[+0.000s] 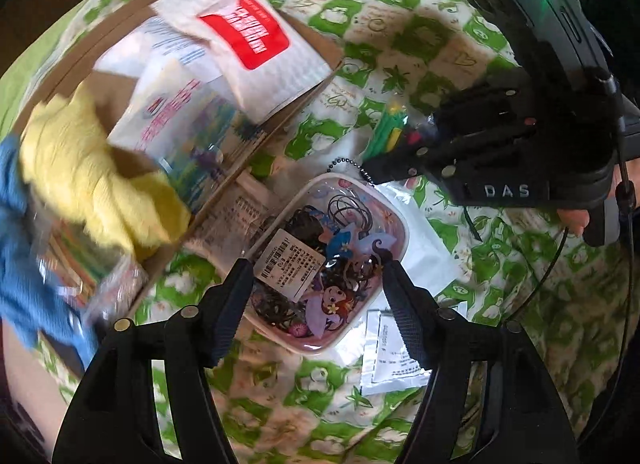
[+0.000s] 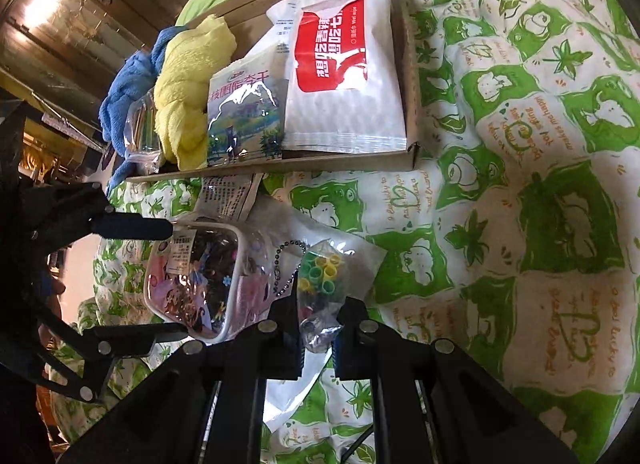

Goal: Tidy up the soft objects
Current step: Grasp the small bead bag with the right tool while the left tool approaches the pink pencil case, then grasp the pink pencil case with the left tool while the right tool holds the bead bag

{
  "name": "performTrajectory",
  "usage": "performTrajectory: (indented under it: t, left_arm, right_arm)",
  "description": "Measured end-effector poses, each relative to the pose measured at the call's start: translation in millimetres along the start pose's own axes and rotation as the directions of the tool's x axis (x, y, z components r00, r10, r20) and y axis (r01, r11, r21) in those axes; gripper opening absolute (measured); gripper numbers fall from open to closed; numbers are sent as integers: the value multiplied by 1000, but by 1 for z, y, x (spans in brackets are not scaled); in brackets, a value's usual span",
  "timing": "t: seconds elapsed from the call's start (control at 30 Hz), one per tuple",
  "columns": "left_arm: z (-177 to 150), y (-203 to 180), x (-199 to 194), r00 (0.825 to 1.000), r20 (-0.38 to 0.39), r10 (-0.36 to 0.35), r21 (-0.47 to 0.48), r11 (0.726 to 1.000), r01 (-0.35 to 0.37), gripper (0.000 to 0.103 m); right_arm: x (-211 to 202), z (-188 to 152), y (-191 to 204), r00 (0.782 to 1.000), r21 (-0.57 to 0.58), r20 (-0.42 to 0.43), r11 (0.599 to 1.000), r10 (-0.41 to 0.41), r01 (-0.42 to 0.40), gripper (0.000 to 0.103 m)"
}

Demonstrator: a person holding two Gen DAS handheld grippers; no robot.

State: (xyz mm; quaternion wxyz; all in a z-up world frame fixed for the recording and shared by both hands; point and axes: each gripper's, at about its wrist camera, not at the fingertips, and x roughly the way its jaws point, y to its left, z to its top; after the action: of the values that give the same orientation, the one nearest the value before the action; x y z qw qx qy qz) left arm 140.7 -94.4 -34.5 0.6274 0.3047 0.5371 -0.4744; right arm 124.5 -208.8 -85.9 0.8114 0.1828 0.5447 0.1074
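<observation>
Left gripper (image 1: 316,264) jaws wide apart over cartoon pouch (image 1: 320,260), right gripper (image 2: 318,318) clamped on clear bag of coloured rings (image 2: 320,276), cardboard tray (image 2: 408,64) behind

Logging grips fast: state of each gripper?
Left gripper: open over cartoon-printed clear pouch.
Right gripper: shut on clear bag of green-yellow rings.

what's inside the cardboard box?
In the cardboard box: white wet-wipe pack, mountain-print packet, yellow cloth, blue cloth, clear bag. Whatever is beneath them is covered.
</observation>
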Motion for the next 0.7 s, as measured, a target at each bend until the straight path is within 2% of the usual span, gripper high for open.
performTrajectory:
  t: [0.07,0.13,0.23,0.37,0.57,0.7]
  left_arm:
    - [7,2,4,1000,-3,-16,8,1000,16,84]
    - [16,-2,11,1000,-6,6,46,999,-6,87]
    - [19,-10,17,1000,-14,10,98,995,-9,98]
    - [27,-12,23,998,-15,67,148,987,-64,98]
    - [31,6,20,1000,-18,23,121,992,-20,98]
    - [28,10,25,996,2,85,62,994,-85,98]
  right_arm:
    - [1,1,1,1000,-1,-3,1000,2,-2,8]
    - [1,1,1,1000,1,-6,1000,7,-7,8]
    - [1,2,-1,1000,8,-8,1000,10,-10,8]
    - [1,1,-2,1000,13,-8,1000,12,-12,8]
    - [2,3,0,1000,15,-9,1000,17,-17,8]
    - [2,3,-1,1000,17,-6,1000,20,-20,8]
